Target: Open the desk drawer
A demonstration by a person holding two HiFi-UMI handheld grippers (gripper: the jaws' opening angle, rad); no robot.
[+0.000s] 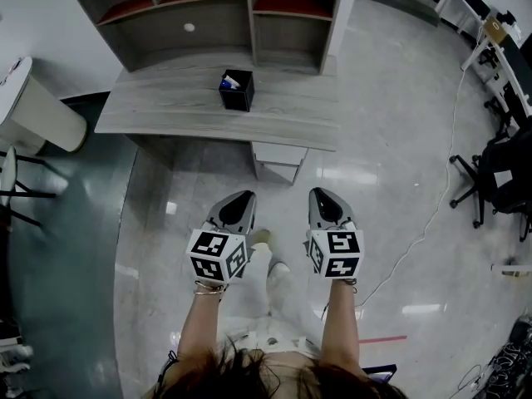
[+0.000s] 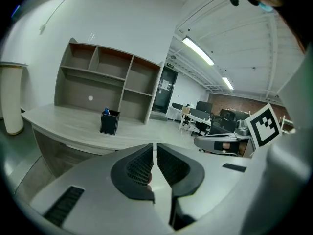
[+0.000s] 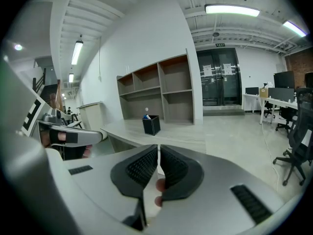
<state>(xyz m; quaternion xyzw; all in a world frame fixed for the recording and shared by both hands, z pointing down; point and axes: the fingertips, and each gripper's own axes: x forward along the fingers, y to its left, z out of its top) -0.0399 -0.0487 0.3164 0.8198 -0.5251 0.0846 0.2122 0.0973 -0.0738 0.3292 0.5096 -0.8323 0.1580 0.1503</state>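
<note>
While the drawer (image 1: 279, 155) stays shut, it sits under the right end of the desk (image 1: 158, 110), in a small cabinet that juts slightly past the front edge. Its contents are hidden. No handle can be made out from the head view.

Both tongs are closed and empty. The left tongs (image 1: 240, 198) and the right tongs (image 1: 322, 196) hang side by side over the floor, pointing at the desk and well apart from it. Neither touches the drawer.

Likely faults from here:
- Closed jaws cannot take a handle or an edge. If a pair of tongs reaches the drawer front without opening first, it only pushes against the front.
- A shallow hold on the drawer's lip is likely to slip off during the pull.
- A hard or skewed pull may jam the drawer or shift the cabinet.
- A jolt to the desk may tip the pen holder (image 1: 236, 91).

Containers:
- The pen holder is a black, square box. It stands upright on the desktop, left of the drawer and near the shelf unit (image 1: 208, 19). Something blue and white sticks out of its top; what it is cannot be told.
- The shelf unit stands at the back of the desk. Its open compartments show nothing inside.
</note>
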